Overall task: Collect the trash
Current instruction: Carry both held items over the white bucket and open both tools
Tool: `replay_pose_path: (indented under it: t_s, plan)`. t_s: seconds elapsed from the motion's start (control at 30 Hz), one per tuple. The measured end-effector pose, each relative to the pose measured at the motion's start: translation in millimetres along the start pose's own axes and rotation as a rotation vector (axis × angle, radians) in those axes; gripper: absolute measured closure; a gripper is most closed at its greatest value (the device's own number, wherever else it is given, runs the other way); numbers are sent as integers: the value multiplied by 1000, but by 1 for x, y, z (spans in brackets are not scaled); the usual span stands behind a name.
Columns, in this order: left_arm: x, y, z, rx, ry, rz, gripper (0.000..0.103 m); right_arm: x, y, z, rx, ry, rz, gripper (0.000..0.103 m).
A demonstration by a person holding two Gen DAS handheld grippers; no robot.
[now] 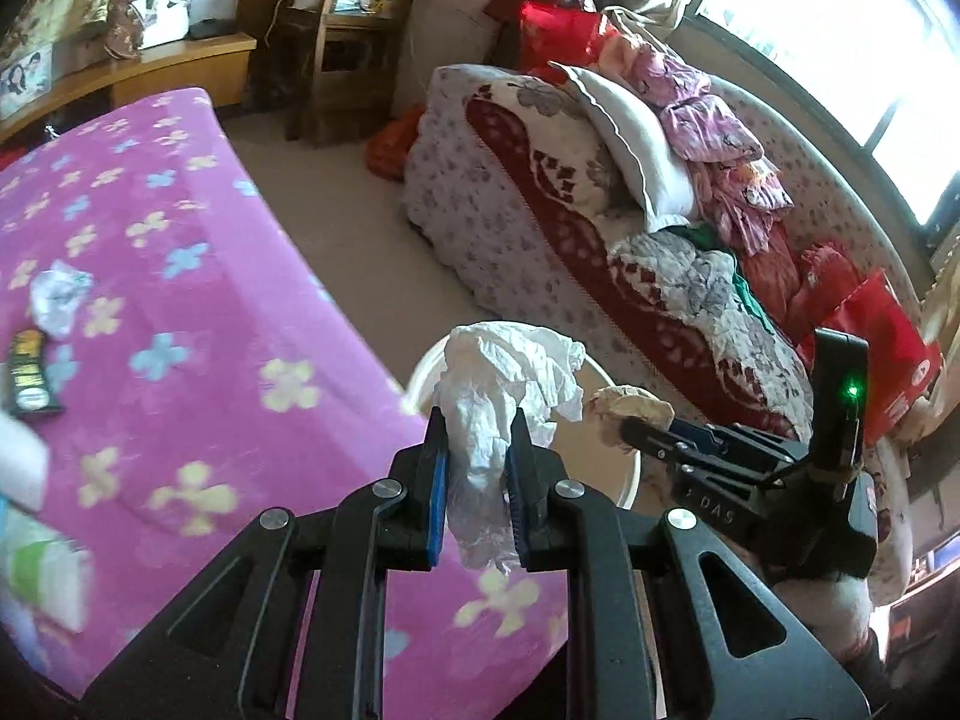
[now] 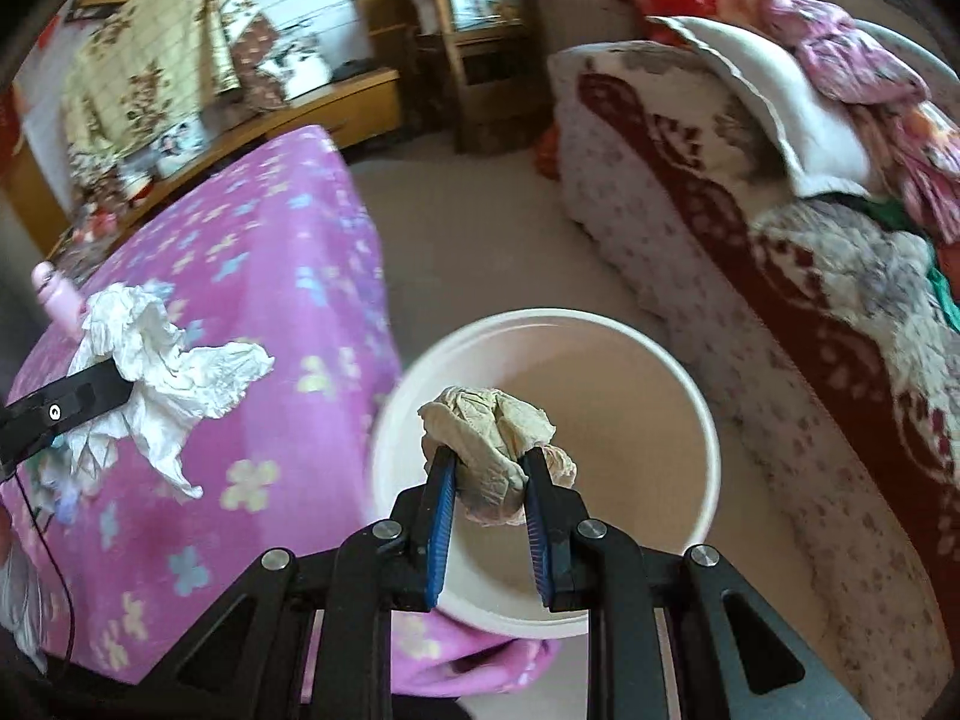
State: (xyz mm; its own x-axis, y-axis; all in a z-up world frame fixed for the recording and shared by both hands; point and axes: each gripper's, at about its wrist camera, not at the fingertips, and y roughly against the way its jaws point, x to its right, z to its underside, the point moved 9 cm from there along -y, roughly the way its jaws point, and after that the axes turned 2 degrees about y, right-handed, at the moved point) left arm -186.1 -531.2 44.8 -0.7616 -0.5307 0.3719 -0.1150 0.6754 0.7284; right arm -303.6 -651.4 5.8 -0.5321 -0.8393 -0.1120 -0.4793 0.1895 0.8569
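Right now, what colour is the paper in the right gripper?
Beige paper, clearest in the right wrist view, over the white bucket.

hidden: most of white bucket [image 1: 630, 468] behind white tissue [image 1: 510, 396] between the left fingers | cut off: dark packet [image 1: 27, 372], far left of fingers, by edge | blurred: green-white item [image 1: 42, 576] low left, cannot tell what | hidden: bucket's near rim behind right fingers [image 2: 438, 510]

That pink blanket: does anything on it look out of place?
Yes. A crumpled wrapper and a dark packet lie loose on the blanket, looking like litter not yet picked up. Each tool grips a paper wad, the right one's over the bucket.
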Motion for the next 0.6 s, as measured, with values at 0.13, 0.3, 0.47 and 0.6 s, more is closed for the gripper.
replay_pose_path:
  t_s: [0.13, 0.3, 0.47, 0.6]
  plan:
    - [13, -13, -1, 8, -16, 18, 61, 20, -2, -1, 28, -34, 57, 55]
    - [13, -15, 3, 2, -28, 2, 56, 27, -5, 0, 39, -57, 42, 40]
    - [-1, -6, 8, 14, -37, -62, 56, 12, -8, 3, 31, -26, 38, 40]
    - [-15, 3, 11, 30, -26, -102, 56, -6, -10, 5, 32, -3, 22, 39]
